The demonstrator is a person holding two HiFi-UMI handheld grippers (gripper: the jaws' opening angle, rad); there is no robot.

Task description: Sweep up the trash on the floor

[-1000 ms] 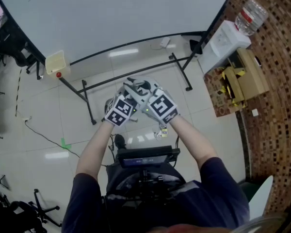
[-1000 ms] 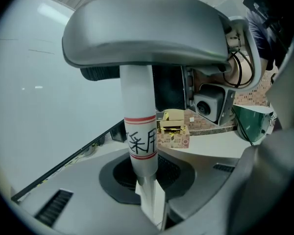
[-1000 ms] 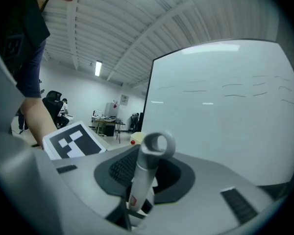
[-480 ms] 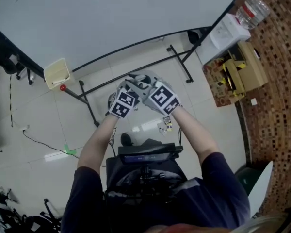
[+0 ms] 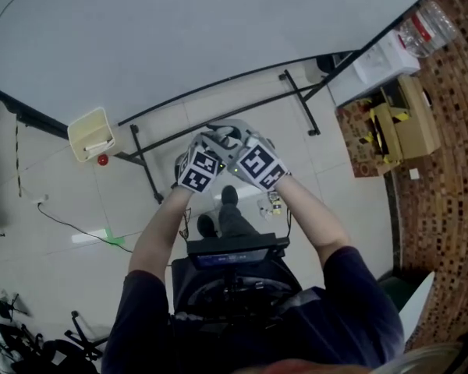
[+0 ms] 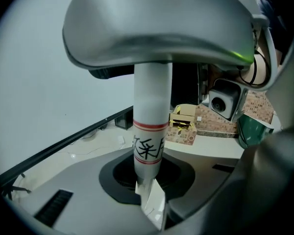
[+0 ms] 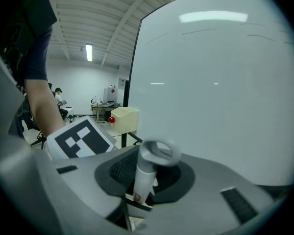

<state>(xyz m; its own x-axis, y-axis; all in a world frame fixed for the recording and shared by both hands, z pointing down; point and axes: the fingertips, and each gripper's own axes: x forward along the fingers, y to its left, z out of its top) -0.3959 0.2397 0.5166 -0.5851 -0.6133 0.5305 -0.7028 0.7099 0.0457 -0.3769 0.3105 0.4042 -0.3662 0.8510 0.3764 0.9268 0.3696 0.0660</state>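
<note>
Head view: the left tool (image 5: 210,142) and the right tool (image 5: 246,139) are held side by side in front of me, nearly touching.

Left gripper view: the left tool is closed on a white handle (image 6: 152,106) that crosses between its jaws. The handle has a red band with black characters under it. A white paper tag (image 6: 154,202) sits at its lower end.

Right gripper view: the right tool is closed on a loop-ended handle (image 7: 146,173), also white, whose loop stands above the jaw pad. I cannot tell whether these are two handles or one.

Below the tools, two dark shoes (image 5: 228,195) stand on the floor (image 5: 335,201). The trash (image 5: 274,202), a small coloured piece, lies on the pale tiles just beside the right forearm (image 5: 312,216) and near the shoes.

Farther out, a black stand (image 5: 146,170) has its feet on the floor under the edge of a large white board (image 5: 179,37). A cream bin (image 5: 90,133) sits by the board's left part, with a red ball (image 5: 102,160) just beside it.

At the far right, a cardboard box (image 5: 417,119) stands next to a water dispenser (image 5: 382,59).
</note>
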